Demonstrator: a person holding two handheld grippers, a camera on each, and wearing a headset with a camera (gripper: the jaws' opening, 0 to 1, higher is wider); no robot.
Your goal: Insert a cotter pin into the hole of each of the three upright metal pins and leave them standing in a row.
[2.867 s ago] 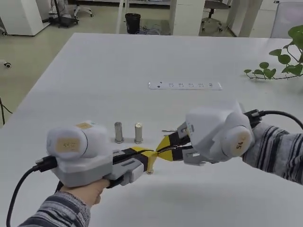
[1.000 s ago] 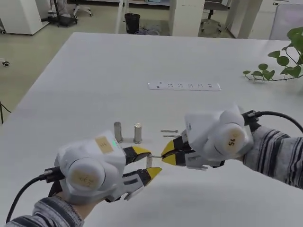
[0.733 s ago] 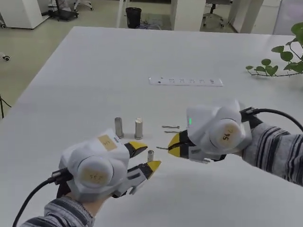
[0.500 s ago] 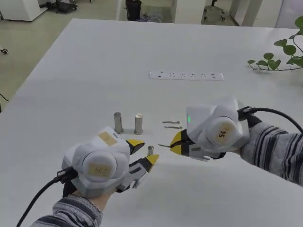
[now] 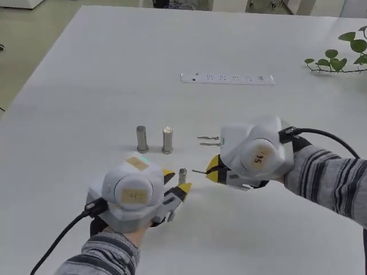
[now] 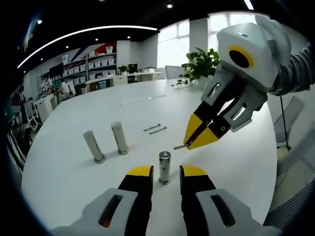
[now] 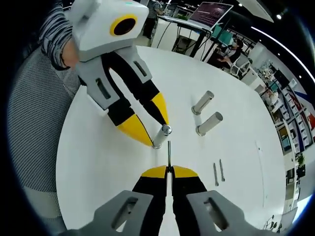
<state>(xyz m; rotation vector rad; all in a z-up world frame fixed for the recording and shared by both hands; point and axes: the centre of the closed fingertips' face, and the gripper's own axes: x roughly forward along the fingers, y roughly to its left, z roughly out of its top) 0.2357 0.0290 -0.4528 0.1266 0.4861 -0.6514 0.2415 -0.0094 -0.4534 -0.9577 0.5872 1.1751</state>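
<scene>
A short metal pin (image 5: 182, 175) stands upright on the white table, between the open jaws of my left gripper (image 5: 176, 180) without touching them. The left gripper view has this metal pin (image 6: 164, 167) just past my left gripper (image 6: 166, 172). My right gripper (image 5: 212, 168) is shut on a cotter pin (image 5: 199, 171), whose tip points at the metal pin from the right with a small gap. In the right gripper view the cotter pin (image 7: 169, 152) sticks out of my right gripper (image 7: 169, 170) towards the metal pin (image 7: 161, 136). Two more metal pins (image 5: 141, 139) (image 5: 167, 140) stand side by side behind.
Two spare cotter pins (image 5: 209, 141) lie on the table just behind the right gripper. A white power strip (image 5: 227, 78) lies farther back. Plant leaves (image 5: 338, 60) reach in at the far right. The table's left edge (image 5: 34, 74) runs diagonally.
The left gripper has let go of the metal pin, which now stands between its open jaws. The right gripper has drawn the cotter pin a little back to the right.
</scene>
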